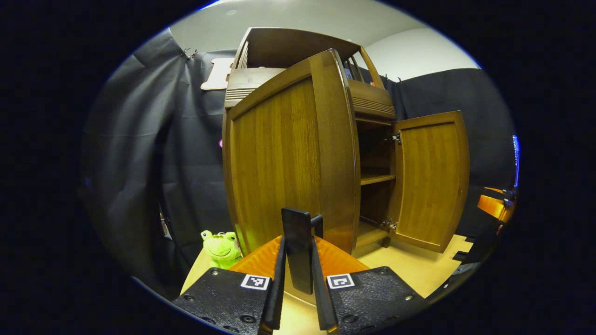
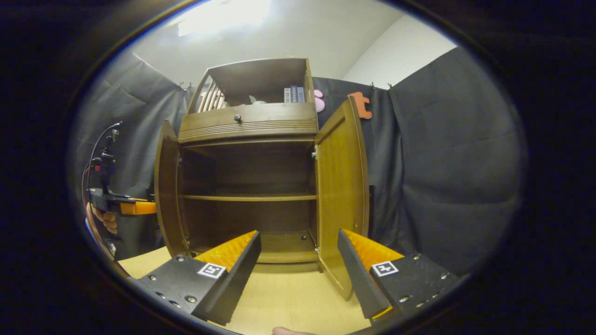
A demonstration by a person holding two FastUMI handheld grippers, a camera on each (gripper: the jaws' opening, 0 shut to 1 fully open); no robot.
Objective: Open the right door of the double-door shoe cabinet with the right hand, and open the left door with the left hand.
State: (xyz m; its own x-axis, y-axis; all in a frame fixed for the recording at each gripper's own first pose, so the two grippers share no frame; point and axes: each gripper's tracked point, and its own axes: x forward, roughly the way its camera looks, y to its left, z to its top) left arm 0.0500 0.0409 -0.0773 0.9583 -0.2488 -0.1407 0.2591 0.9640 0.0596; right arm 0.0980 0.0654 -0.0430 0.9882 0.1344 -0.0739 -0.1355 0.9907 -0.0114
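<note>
The wooden shoe cabinet (image 2: 247,125) stands on a light table with both doors swung open. In the left gripper view the left door (image 1: 279,158) is close in front of me, and my left gripper (image 1: 298,242) is shut on its dark upright handle (image 1: 296,228). The right door (image 1: 430,181) stands open farther off. In the right gripper view my right gripper (image 2: 299,235) is open and holds nothing, facing the bare shelves (image 2: 247,197) between the left door (image 2: 165,186) and the right door (image 2: 342,186). The left gripper (image 2: 123,206) and a hand show beside the left door.
A green frog plush (image 1: 221,249) sits on the table (image 1: 419,270) left of the cabinet. Above the doors are a drawer with a knob (image 2: 237,118) and an open shelf with books (image 2: 293,94). Black cloth hangs behind and beside the cabinet.
</note>
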